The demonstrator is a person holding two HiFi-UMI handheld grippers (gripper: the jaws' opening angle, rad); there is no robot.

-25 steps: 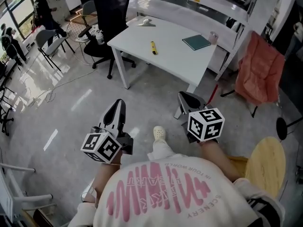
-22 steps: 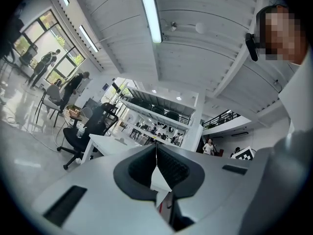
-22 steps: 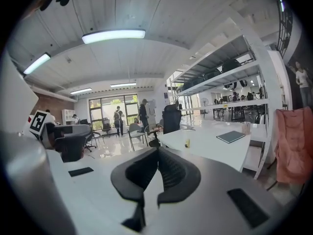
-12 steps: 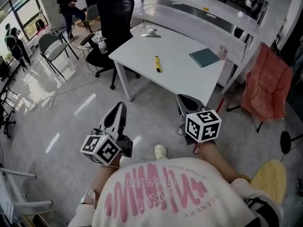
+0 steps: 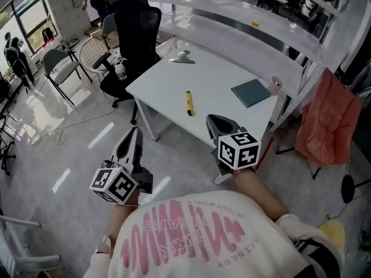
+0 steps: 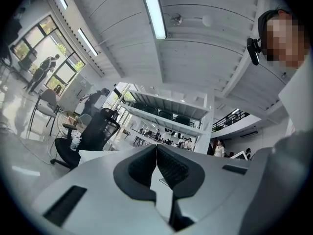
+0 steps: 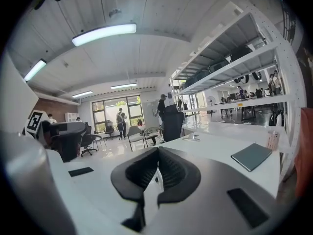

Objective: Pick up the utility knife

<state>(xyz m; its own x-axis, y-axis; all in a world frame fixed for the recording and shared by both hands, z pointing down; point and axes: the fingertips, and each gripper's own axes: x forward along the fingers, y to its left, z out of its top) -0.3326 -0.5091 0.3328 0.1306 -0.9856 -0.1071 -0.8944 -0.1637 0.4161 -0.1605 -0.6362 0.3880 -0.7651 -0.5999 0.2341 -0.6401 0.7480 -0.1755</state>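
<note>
Right claw (image 5: 215,119) near table (image 5: 168,86), knife (image 5: 189,102), notebook (image 5: 251,92).

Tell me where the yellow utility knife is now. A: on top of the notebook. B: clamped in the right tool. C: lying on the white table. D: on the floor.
C: the utility knife lies on the white table, with nothing gripping it.

You have a bright, evenly lit room. Daylight comes through the windows (image 5: 23,13) at the head view's upper left and lays pale glare streaks on the glossy floor (image 5: 101,133). Shadows are faint. Both gripper views bow strongly toward black rounded corners. A ceiling strip light (image 7: 103,35) burns out white, and the left gripper (image 6: 156,153) looks slightly soft up close.
</note>
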